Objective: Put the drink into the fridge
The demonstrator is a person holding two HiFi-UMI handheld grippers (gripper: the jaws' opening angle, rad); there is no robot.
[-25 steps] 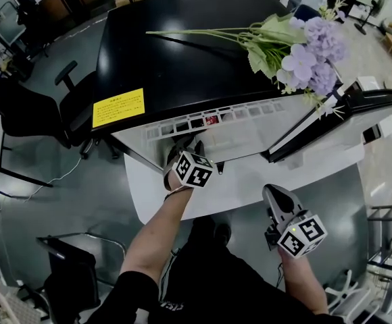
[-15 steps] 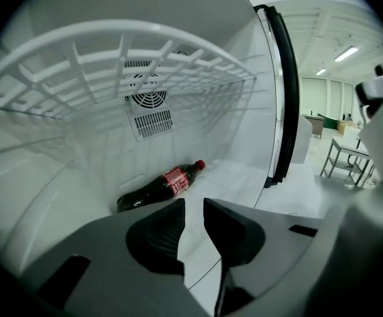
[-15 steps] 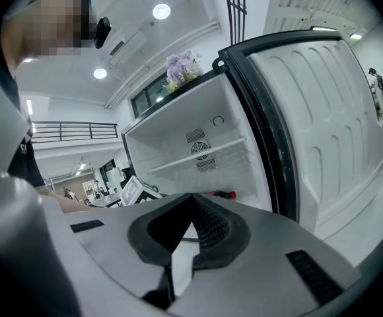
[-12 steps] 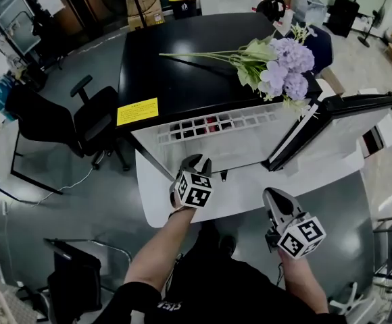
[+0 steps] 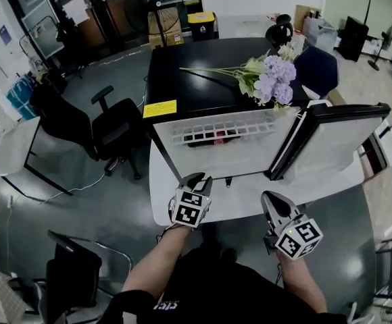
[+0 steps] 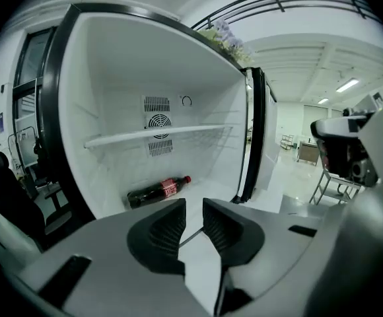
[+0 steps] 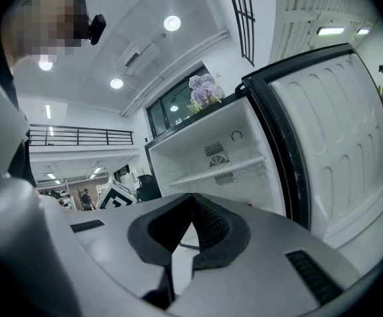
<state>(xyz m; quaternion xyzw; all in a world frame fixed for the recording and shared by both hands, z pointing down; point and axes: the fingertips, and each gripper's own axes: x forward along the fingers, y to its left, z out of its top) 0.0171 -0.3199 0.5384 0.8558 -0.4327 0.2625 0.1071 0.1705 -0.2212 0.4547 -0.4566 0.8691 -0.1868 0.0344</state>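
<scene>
Now holding left gripper (image 5: pixel 197 178) out in front of open fridge (image 5: pixel 203 96), clear of it. Holding left fingers (image 6: pixel 167 228) just a narrow slit apart, having just been closing a bit. Gripping nothing, touching nothing, showing only bare white fridge floor through the gap. Pressing right gripper (image 5: pixel 272 196) shut, right fingers (image 7: pixel 212 224) meeting at the tips, pinching nothing. Pointing it toward the fridge interior, just beside the swung-out door (image 7: pixel 337 150). Seeing drink bottle (image 6: pixel 157 191) lying on its side on the fridge floor, under the single shelf (image 6: pixel 155 135). Noting dark contents, red label, red cap turned toward the door side. Sitting well apart from both grippers. Spotting purple flowers (image 5: pixel 272 81) lying on the fridge's black top. Also seeing black office chair (image 5: pixel 108 123) standing off to the left of the fridge in head view.
</scene>
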